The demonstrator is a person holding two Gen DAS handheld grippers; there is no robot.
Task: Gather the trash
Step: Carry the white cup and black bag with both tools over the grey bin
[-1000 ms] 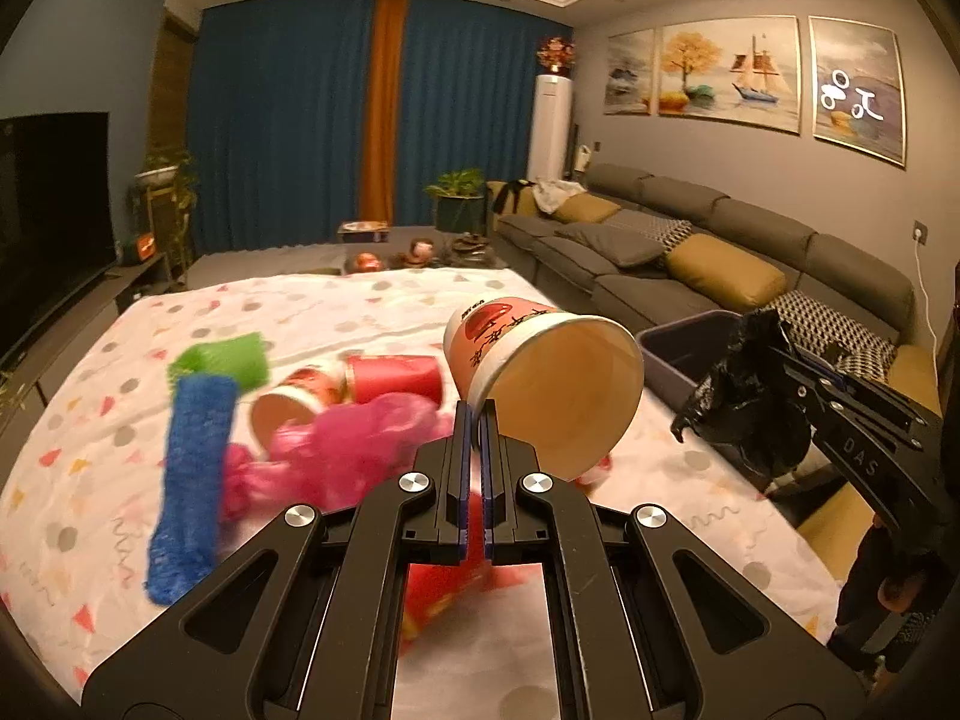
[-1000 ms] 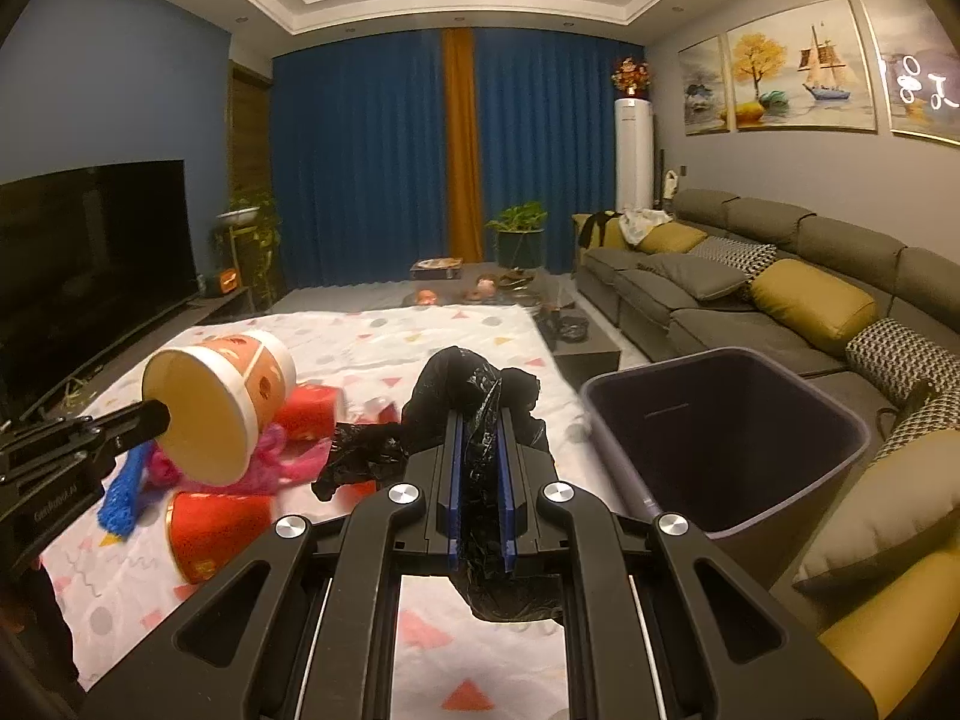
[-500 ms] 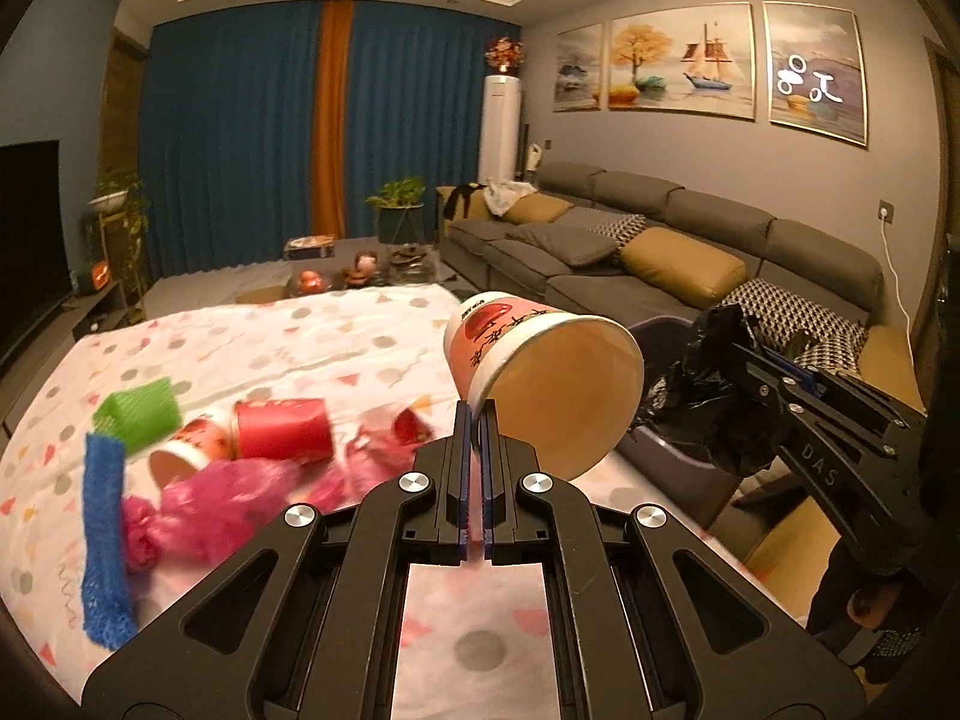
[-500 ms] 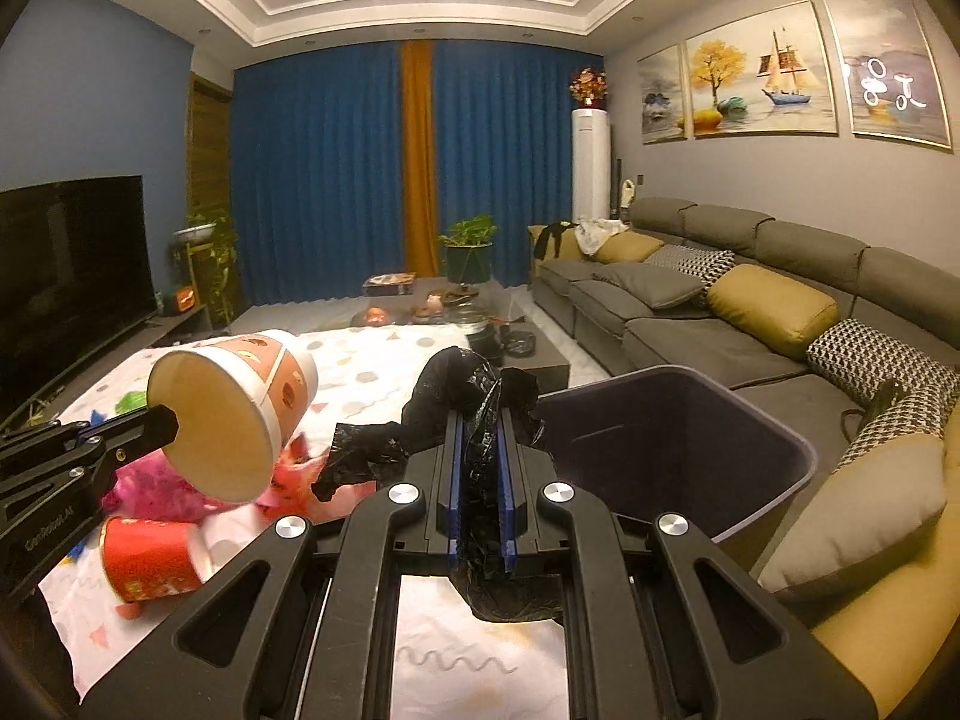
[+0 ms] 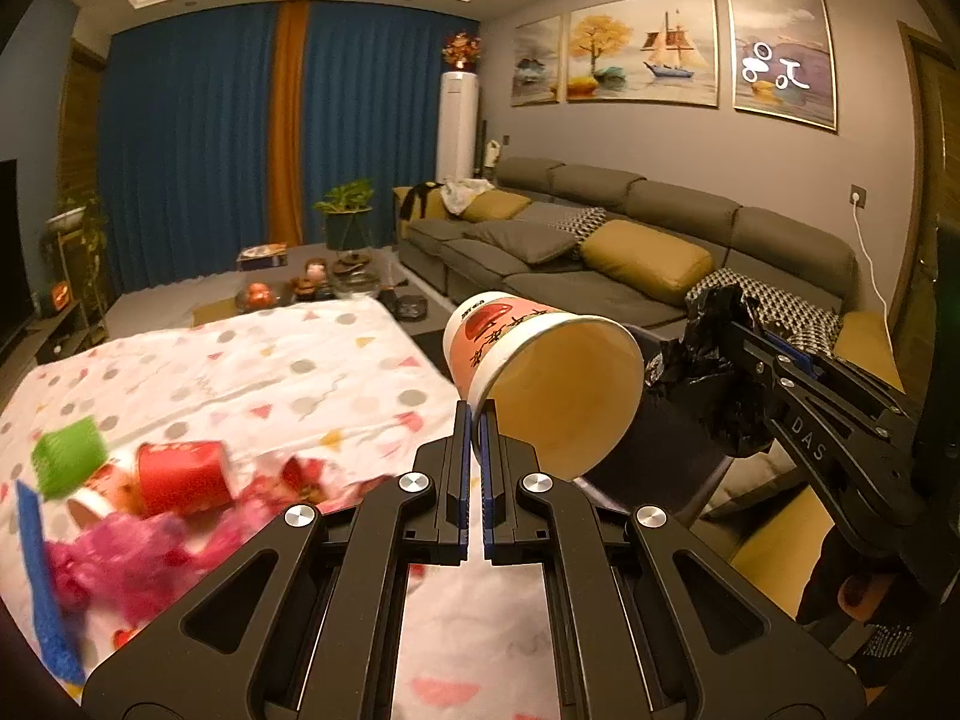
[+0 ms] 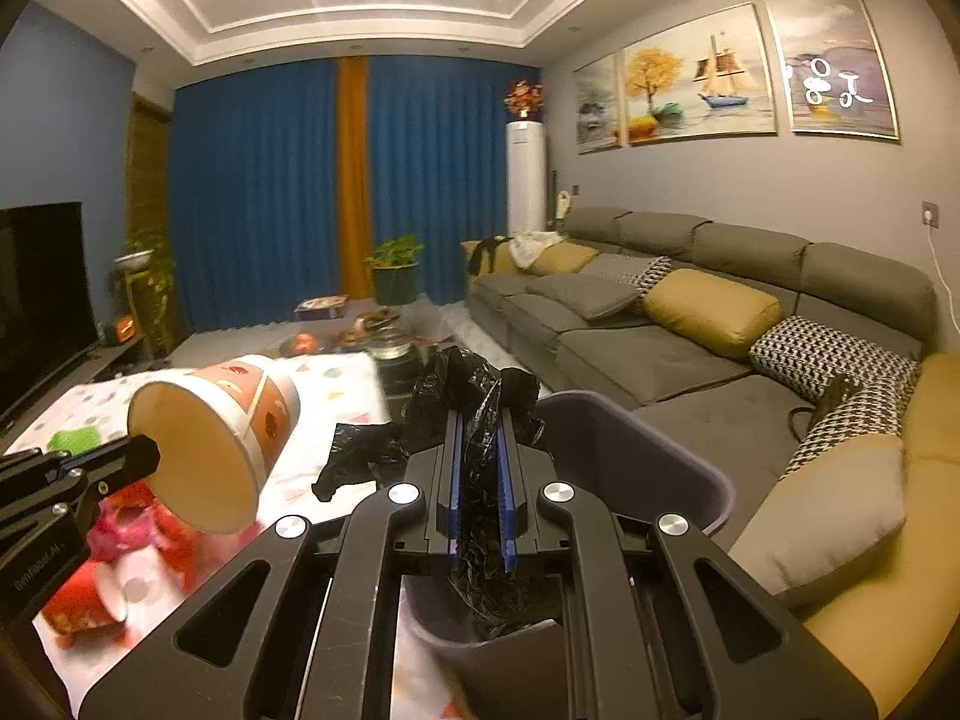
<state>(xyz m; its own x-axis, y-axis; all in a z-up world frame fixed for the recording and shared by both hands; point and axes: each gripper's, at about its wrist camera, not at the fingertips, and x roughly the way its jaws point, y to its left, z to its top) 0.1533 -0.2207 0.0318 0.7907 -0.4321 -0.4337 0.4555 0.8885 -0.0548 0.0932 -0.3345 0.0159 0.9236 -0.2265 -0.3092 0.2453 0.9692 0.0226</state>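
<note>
Crinkled glossy black plastic bag (image 6: 474, 396) above smooth, round-cornered grey bin (image 6: 636, 450)

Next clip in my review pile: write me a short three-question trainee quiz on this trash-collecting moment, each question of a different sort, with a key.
1. True or false: the left gripper pinches the paper cup by its rim.
2. Multiple choice: what is clamped in the right gripper? A) a green cup B) a black plastic bag C) a yellow cushion
3. Short answer: which container stands just beyond the right gripper, beside the sofa?

Key
1. True; the cup lies tilted with its open mouth toward the camera.
2. B
3. The dark trash bin, open and unlined as far as the right wrist view shows.
</note>
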